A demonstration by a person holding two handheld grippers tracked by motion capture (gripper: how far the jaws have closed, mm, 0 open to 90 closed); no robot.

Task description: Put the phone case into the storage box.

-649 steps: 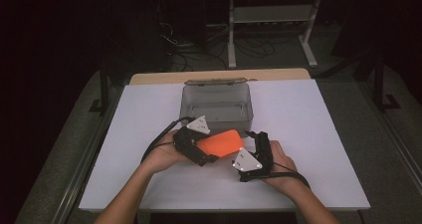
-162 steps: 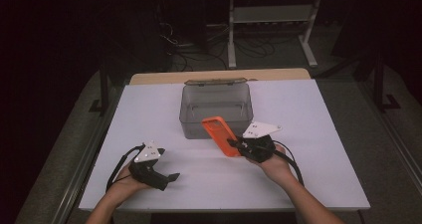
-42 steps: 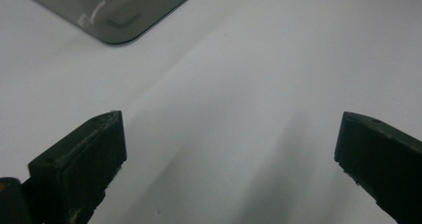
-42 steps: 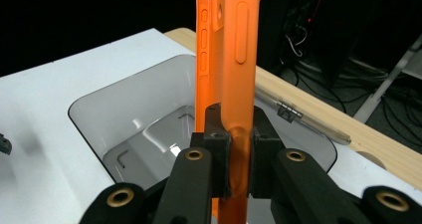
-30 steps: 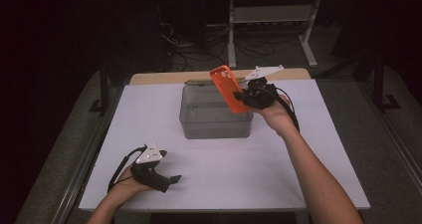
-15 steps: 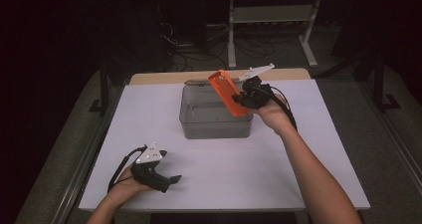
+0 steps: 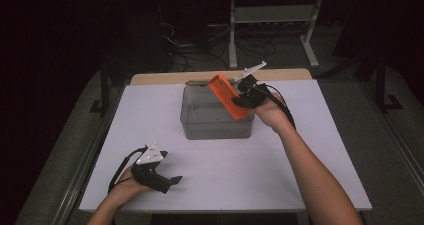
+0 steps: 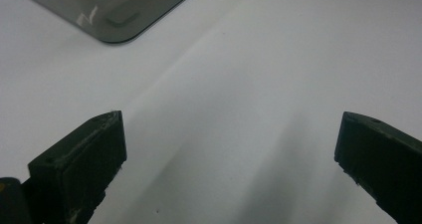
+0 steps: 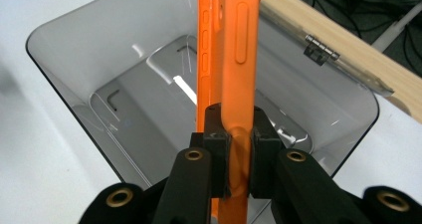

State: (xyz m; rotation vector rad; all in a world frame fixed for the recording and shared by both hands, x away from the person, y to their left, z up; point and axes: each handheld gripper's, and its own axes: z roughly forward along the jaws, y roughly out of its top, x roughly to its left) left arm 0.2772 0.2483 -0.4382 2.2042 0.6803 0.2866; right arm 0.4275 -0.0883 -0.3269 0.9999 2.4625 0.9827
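Since the frame a second ago your right gripper (image 7: 239, 101) has tipped the orange phone case (image 7: 227, 95) a little lower over the grey bin (image 7: 216, 130); half a minute back, both your hands held it at the table's middle. Your left gripper (image 7: 170, 181) has kept its spot at the near left of the white table (image 7: 310, 150).

Now your right jaws are clenched on one end of the case, gripping it by its thin edges. Its long axis runs away from the jaws, slanting up and to the left, and in the right gripper view the case (image 9: 230, 59) stands right above the bin's open mouth (image 9: 149, 114). So the bin lies straight below the case, and your right hand is far nearer to it.

Your left jaws stand wide apart with nothing between them, resting well short of the bin's corner (image 8: 112, 20).
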